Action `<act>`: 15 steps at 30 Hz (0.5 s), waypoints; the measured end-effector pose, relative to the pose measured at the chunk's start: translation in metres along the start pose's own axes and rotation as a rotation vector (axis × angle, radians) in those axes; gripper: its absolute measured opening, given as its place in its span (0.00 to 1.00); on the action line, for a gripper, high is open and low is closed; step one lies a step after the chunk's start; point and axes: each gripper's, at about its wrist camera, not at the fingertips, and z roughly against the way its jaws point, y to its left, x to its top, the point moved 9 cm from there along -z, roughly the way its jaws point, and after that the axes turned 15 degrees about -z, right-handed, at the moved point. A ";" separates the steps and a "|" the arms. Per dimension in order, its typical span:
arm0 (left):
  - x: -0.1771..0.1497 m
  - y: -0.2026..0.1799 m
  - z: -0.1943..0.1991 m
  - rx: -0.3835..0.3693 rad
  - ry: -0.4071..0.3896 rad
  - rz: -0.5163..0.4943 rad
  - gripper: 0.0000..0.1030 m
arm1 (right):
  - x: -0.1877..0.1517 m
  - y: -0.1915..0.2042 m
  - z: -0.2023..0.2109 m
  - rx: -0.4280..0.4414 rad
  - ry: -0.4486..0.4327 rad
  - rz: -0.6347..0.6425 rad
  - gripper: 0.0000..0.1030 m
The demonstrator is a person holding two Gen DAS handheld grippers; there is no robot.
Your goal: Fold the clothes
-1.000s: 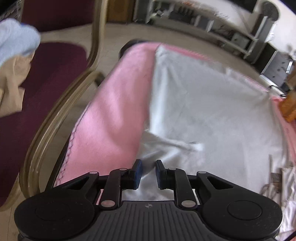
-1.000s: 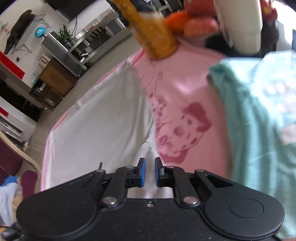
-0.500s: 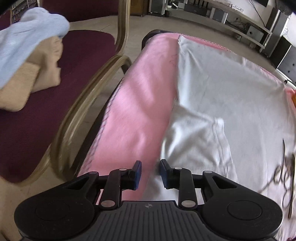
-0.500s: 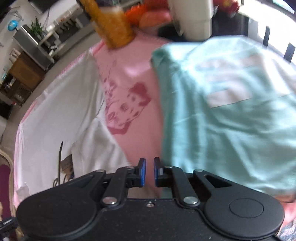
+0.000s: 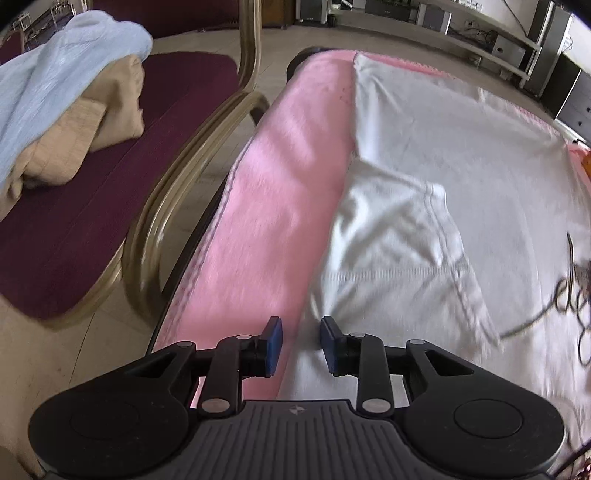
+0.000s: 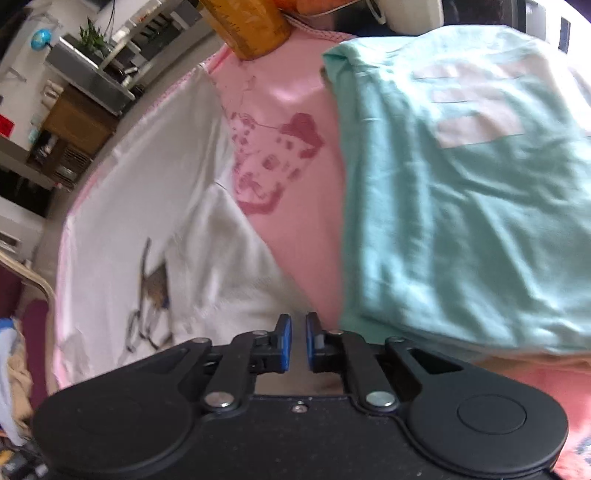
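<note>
So up close in the left wrist view, the left gripper (image 5: pixel 300 345) has its blue pads apart and the jaws are opening. Between them sits the line where the white T-shirt (image 5: pixel 461 192) meets the pink blanket (image 5: pixel 280 206), and the pads aren't pressing on any cloth. The shirt lies spread flat over the blanket, with a sleeve folded inward at about 1 o'clock from the gripper. The blanket's stitched edge runs from 9 o'clock up toward 12, and right past it there's a narrow strip of floor, then a gold-framed chair (image 5: pixel 173 192). Its maroon seat carries a beige cloth (image 5: pixel 92 136) with a light blue cloth (image 5: pixel 55 74) piled on top, at roughly 10 o'clock.

Right wrist view: the right gripper (image 6: pixel 298 341) has only a thin slit left and its jaws are closing, nothing clamped that I can make out. The shirt's printed side is at 10 o'clock, bare pink blanket with a red print straight ahead at 12, and a teal garment (image 6: pixel 461 192) fills 1 to 3 o'clock. Farthest out, an orange container (image 6: pixel 247 26) stands at the blanket's far edge around 12.
</note>
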 end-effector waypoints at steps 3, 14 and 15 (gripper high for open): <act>-0.016 -0.008 0.013 0.032 0.003 -0.047 0.26 | -0.007 -0.013 0.012 -0.077 -0.048 0.031 0.16; -0.022 -0.050 0.039 -0.141 -0.139 -0.110 0.24 | -0.052 0.029 0.030 0.172 0.012 0.164 0.22; -0.023 -0.057 0.039 -0.168 -0.137 -0.132 0.24 | -0.059 0.037 0.026 0.193 0.052 0.189 0.22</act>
